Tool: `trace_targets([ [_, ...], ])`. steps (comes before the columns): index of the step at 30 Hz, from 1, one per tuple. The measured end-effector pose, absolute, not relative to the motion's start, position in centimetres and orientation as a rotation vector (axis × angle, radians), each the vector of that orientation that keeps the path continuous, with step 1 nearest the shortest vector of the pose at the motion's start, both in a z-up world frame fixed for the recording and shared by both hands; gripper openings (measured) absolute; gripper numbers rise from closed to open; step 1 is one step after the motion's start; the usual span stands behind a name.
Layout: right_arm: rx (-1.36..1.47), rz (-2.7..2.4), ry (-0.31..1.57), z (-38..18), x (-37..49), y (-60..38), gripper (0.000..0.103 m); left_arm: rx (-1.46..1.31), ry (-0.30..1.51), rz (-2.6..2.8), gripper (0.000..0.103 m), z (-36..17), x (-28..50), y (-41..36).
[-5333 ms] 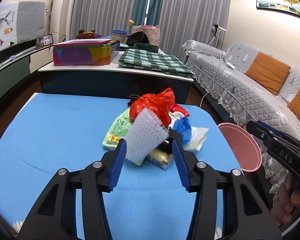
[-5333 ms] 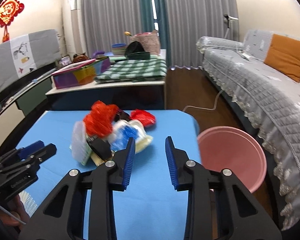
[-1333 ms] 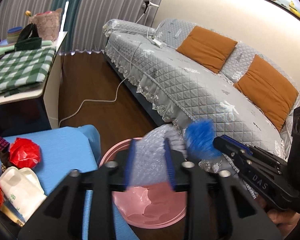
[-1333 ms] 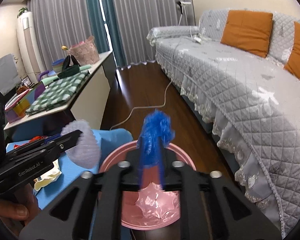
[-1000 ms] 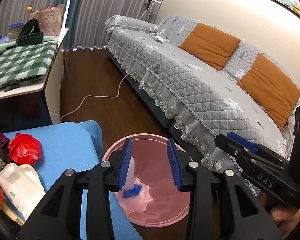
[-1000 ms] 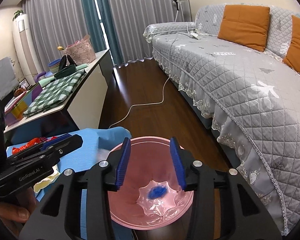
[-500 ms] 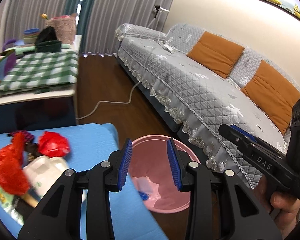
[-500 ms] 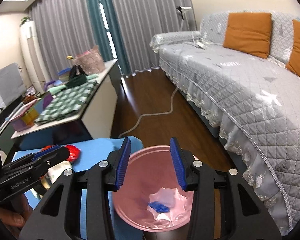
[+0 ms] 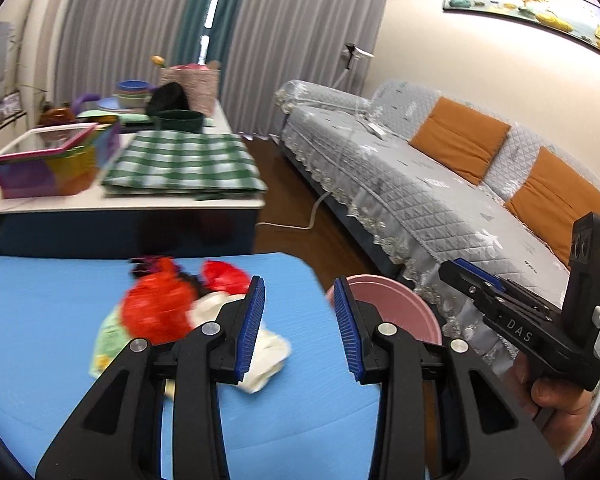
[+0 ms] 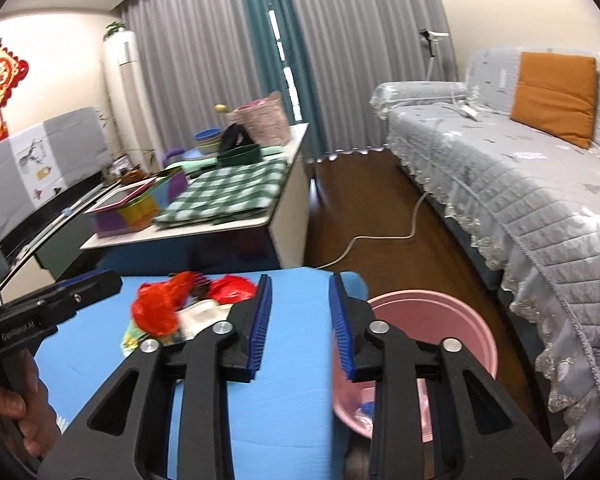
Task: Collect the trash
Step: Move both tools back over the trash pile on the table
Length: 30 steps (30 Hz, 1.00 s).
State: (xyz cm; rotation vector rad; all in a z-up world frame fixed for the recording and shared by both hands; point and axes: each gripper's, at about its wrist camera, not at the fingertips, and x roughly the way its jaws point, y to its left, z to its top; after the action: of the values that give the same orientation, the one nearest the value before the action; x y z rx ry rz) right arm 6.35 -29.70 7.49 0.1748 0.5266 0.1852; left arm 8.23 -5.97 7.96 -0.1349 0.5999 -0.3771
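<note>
A trash pile lies on the blue table (image 9: 60, 300): a red plastic bag (image 9: 156, 312), a smaller red wad (image 9: 224, 276), a white wrapper (image 9: 266, 350) and a green packet (image 9: 108, 336). My left gripper (image 9: 298, 300) hovers open and empty just right of the pile. The pink bin (image 9: 396, 300) stands off the table's right edge. In the right wrist view, my right gripper (image 10: 299, 296) is over the table edge between the red bag (image 10: 156, 308) and the bin (image 10: 440, 320). Its jaws are closing on nothing. A blue scrap (image 10: 366, 408) lies in the bin.
Behind the blue table stands a side table with a green checked cloth (image 9: 180, 164) and a coloured box (image 9: 44, 168). A grey sofa (image 9: 440, 184) with orange cushions lines the right. A white cable (image 10: 380, 240) runs across the wooden floor.
Bubble wrap and a blue scrap left the grippers and fell into the bin. Both grippers then swung left, from over the bin toward the pile. The right jaws have narrowed.
</note>
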Motion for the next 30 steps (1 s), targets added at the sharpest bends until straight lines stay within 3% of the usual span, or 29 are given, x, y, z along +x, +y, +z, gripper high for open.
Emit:
trace_targets([
  [8,0.202,0.269,0.59,5.8,6.4,-25.8,0.024,-0.139,0.577,-0.283,0.036,7.9,6.8,0.7],
  [20,0.23,0.306,0.746,0.9,9.4,-22.0,0.026,-0.236,0.659,-0.129,0.035,1.2,7.8,6.5],
  [25,0.261,0.316,0.82,-1.2,11.1,-20.9,0.037,-0.263,0.705,-0.117,0.035,-0.6,8.8,6.8],
  [30,0.269,0.311,0.879,-2.9,12.4,-20.2,0.038,-0.27,0.754,-0.092,0.035,-2.5,10.0,7.0],
])
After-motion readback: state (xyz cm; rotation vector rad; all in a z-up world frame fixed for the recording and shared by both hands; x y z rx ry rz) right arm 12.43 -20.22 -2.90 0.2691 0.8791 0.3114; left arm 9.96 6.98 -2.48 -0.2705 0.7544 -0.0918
